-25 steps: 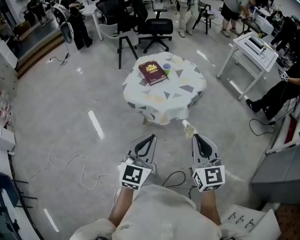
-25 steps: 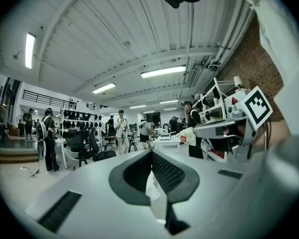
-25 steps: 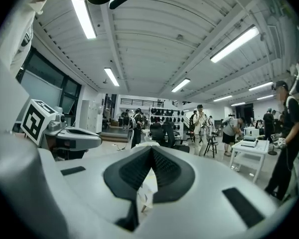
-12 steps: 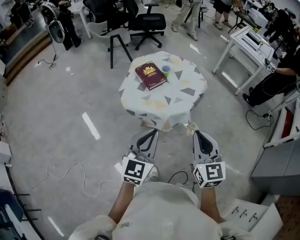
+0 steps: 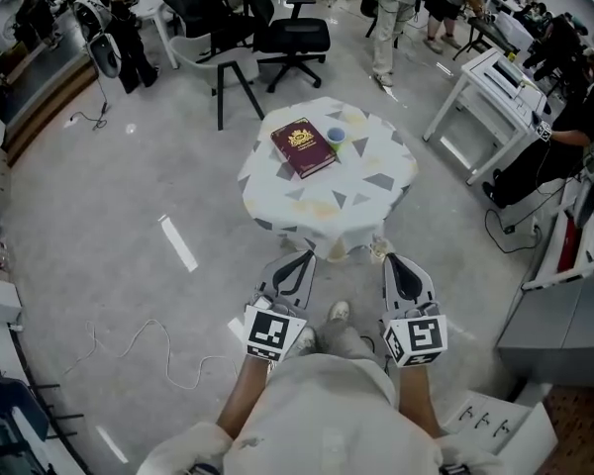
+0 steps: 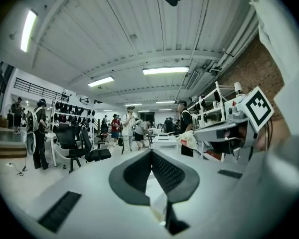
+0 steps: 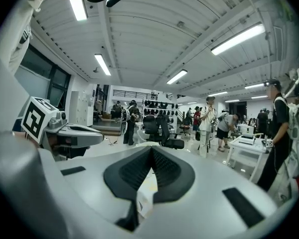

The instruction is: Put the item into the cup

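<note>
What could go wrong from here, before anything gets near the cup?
1. The cup stands right beside the book, toward the far side of the table; a reach across might tip it.
2. The left tool and right tool are both shut with nothing between the jaws, and no loose item shows, so what to pick is unclear.

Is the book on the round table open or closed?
Closed. The red book lies flat on the table, its cover with a gold emblem facing up, no pages spread.
</note>
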Demonstrator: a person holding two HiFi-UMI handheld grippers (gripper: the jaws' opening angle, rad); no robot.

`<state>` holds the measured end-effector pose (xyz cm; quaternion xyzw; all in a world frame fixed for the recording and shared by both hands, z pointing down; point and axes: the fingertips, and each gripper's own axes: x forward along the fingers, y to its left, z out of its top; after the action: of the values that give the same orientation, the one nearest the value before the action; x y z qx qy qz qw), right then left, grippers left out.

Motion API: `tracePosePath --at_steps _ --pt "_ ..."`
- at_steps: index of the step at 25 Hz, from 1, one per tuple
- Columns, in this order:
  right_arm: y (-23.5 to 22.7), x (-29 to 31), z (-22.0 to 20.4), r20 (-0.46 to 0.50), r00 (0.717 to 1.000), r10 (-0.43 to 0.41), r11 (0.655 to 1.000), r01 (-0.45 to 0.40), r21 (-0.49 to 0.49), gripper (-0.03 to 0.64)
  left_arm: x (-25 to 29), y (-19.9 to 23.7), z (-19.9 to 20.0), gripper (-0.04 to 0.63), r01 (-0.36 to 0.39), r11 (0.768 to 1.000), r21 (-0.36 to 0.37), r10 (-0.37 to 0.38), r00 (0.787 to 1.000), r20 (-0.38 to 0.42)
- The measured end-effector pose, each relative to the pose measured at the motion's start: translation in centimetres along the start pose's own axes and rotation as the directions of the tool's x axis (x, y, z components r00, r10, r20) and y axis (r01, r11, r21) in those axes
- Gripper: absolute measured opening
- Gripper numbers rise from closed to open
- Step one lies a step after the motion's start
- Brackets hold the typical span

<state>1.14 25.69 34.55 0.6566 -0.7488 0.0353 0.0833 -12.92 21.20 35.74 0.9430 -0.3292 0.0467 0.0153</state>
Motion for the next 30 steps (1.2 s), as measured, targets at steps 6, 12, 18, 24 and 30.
tracePosePath --at_steps 6,12,18,24,30 --pt "0.1 2.6 0.0 0.006 0.999 0.032 1.0 -0.032 0.0 0.005 1.3 2.0 0.1 0.012 -0.024 1.0 0.008 0.024 1.0 -0.001" --pt "-1.7 5.6 0.1 0.017 0.999 0.051 0.999 -0.051 0.005 0.005 4.1 3.3 0.3 0.012 -0.035 0.999 0.023 0.035 0.999 -0.007" --pt "-4.6 9.1 1.1 0.036 0.996 0.076 0.997 -0.076 0.01 0.005 8.1 4.4 1.5 0.012 -0.056 0.998 0.04 0.056 0.998 -0.005" --pt "-7.7 12.1 2.1 0.05 0.993 0.111 0.994 -0.112 0.012 0.005 11.8 5.1 2.3 0.012 -0.093 0.995 0.033 0.094 0.995 -0.016" --pt "-10.9 14.8 2.7 0.057 0.987 0.149 0.988 -0.151 0.025 0.005 15.3 5.7 3.0 0.012 -0.135 0.99 0.037 0.136 0.99 -0.031"
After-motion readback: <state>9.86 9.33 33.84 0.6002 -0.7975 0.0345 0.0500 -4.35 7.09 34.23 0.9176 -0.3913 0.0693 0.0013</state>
